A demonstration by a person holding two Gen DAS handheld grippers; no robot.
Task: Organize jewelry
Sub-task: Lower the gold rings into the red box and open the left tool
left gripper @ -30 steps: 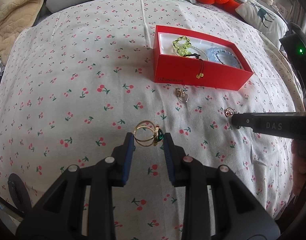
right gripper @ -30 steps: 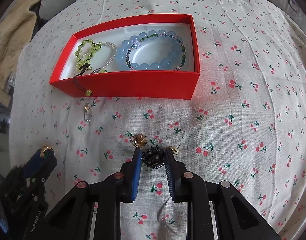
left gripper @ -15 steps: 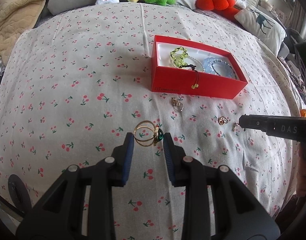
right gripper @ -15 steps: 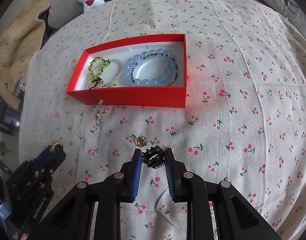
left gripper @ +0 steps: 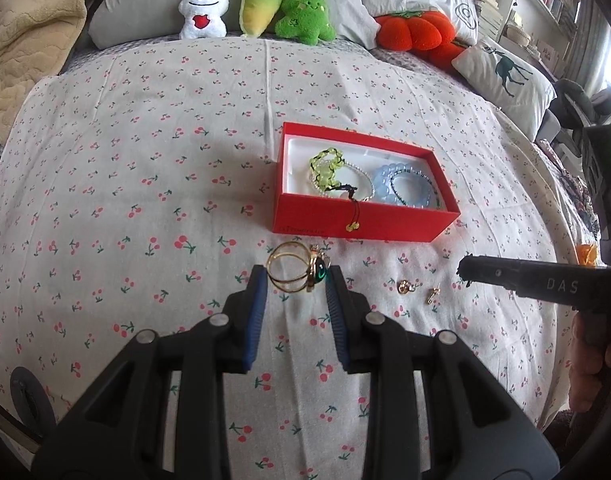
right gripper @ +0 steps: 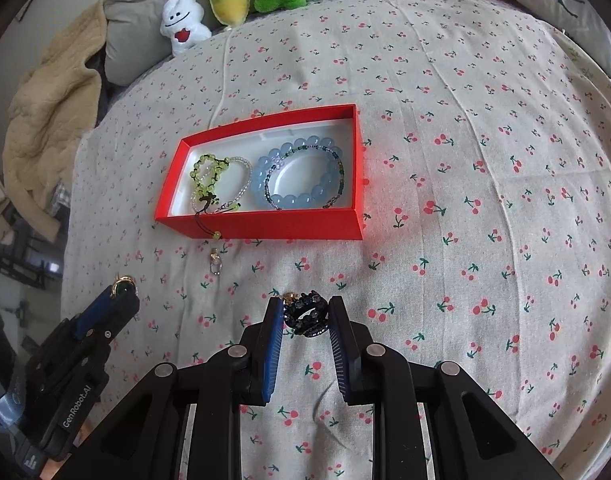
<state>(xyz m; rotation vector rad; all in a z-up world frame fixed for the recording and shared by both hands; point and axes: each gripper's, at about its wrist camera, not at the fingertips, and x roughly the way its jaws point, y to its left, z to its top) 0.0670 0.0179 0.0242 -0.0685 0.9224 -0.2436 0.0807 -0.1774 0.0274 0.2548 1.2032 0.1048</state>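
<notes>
Both grippers are now higher above the bedsheet [left gripper: 145, 160] than before: left gripper [left gripper: 295, 280] stays clamped on the gold ring [left gripper: 295, 272], right gripper [right gripper: 305, 314] on the black ring [right gripper: 305, 314], probably beaded.

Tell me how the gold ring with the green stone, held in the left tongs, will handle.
The gold ring looks like thin rigid metal, so probably stiff and light. Its smooth round band touches the left tongs at small spots only, so it may slip or twist. Set on the cherry-print sheet, it would likely tip toward the heavier stone side rather than roll far.
</notes>
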